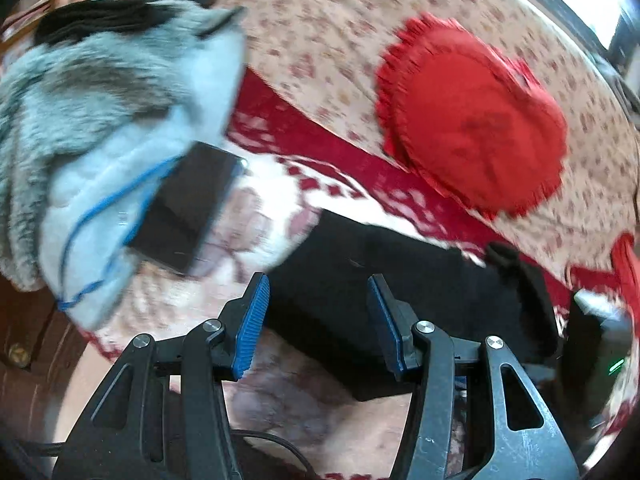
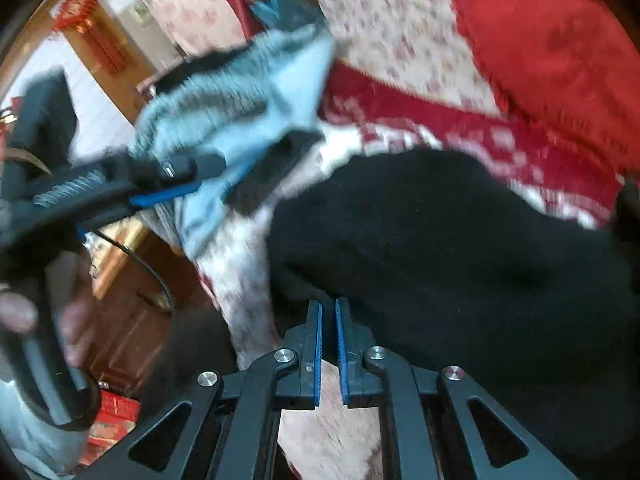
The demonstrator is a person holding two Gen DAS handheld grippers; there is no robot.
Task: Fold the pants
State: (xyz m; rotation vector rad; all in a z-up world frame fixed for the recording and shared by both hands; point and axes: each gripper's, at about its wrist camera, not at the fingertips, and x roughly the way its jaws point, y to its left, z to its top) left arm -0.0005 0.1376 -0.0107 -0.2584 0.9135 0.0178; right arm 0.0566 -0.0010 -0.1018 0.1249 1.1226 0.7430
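Note:
The black pants (image 1: 384,280) lie folded on a patterned red-and-white bedspread (image 1: 260,200). My left gripper (image 1: 318,292) is open, its blue pads apart, hovering just above the pants' near edge. In the right wrist view the pants (image 2: 460,248) fill the right half. My right gripper (image 2: 328,312) has its blue pads nearly together with a narrow gap, at the pants' near left edge; whether cloth is pinched between them is unclear. The left gripper (image 2: 168,192) shows at the left in that view, held in a hand.
A grey fuzzy garment (image 1: 100,112) with a blue cord lies at the left, a dark phone (image 1: 184,208) beside it. A red frilled cushion (image 1: 476,120) lies on the floral sheet (image 1: 328,28). A wooden cabinet (image 2: 132,304) stands below the bed edge.

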